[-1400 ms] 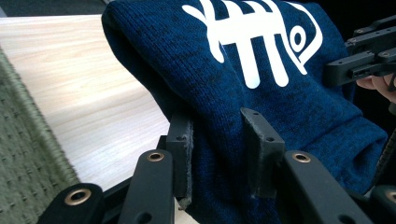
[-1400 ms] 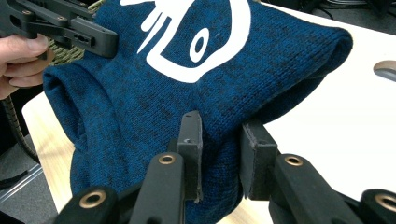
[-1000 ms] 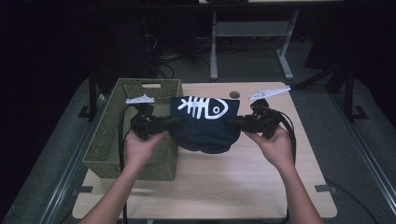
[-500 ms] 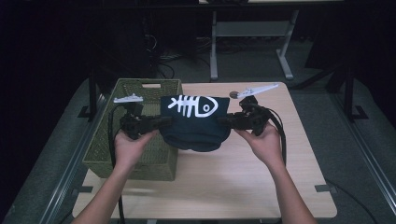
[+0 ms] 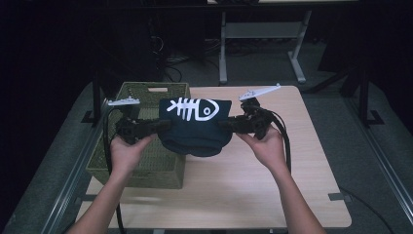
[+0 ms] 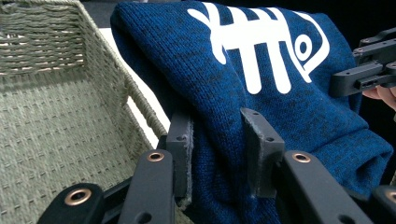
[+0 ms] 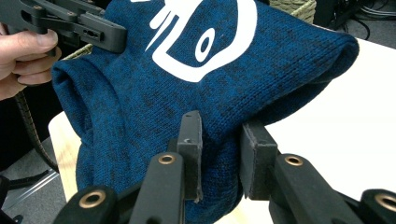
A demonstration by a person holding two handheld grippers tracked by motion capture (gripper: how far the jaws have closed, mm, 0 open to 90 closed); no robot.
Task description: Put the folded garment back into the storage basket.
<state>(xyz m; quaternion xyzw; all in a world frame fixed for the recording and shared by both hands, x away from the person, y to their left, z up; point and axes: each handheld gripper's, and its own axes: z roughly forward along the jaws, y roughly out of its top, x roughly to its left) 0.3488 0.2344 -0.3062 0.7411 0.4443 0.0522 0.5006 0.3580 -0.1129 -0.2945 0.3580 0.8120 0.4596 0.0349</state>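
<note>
Holding the sweater (image 5: 196, 127) pinched between both tools, left tool (image 5: 155, 126) and right tool (image 5: 225, 125); my basket (image 5: 146, 151) lies leftward, nearer the left.

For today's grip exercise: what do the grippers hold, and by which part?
Both hold the folded blue sweater: left gripper at one side edge, right gripper at the opposite.
</note>
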